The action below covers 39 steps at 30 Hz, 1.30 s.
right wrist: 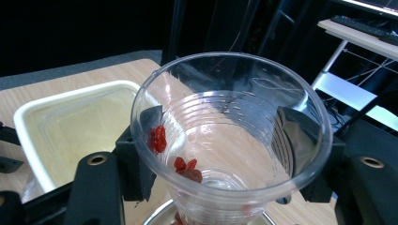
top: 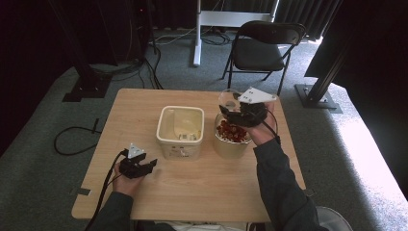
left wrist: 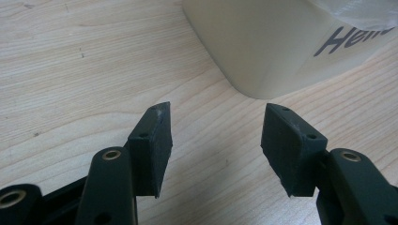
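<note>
Your right gripper (right wrist: 220,154) clamps a clear cup (right wrist: 230,136) by its sides, held above the bowl (top: 232,144) of red bits (top: 231,132); a few red bits (right wrist: 185,166) cling inside the cup. Your left gripper (left wrist: 216,140) rests on the table (top: 192,192) with jaws apart, gripping nothing, just beside the tub (top: 180,130). The tub's label (left wrist: 352,40) is cut off: you can read "He", the rest runs out of frame. The bowl's contents are partly hidden by your right hand (top: 262,130).

Grey carpet floor (top: 43,192), black folding chair (top: 262,48), dark curtains (top: 308,12)
</note>
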{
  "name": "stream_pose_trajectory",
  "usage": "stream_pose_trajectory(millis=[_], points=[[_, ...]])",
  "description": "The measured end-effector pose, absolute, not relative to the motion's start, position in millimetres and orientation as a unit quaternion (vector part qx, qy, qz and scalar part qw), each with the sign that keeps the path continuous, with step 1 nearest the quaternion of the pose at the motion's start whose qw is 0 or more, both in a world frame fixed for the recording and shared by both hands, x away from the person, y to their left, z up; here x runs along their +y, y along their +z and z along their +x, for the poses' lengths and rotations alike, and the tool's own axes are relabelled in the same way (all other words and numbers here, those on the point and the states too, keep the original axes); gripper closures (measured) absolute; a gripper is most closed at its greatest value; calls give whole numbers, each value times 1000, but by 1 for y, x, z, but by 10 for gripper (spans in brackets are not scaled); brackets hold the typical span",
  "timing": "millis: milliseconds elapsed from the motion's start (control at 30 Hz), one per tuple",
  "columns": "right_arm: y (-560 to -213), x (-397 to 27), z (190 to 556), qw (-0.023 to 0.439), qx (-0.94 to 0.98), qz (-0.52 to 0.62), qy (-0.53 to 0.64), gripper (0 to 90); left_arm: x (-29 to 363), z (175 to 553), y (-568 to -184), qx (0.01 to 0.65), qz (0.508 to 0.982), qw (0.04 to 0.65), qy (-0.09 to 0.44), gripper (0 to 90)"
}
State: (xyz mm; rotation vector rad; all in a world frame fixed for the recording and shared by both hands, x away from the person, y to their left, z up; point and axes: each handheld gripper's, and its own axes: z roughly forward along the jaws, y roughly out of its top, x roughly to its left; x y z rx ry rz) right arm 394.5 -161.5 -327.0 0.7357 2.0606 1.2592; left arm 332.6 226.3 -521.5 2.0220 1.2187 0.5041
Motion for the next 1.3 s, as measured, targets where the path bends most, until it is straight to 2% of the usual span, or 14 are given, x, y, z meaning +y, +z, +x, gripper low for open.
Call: stream_pose_trajectory(millis=[1300], points=[[-331,-112,402,265,789,248,495,337,228,333,-521,471,782,358,196,442]])
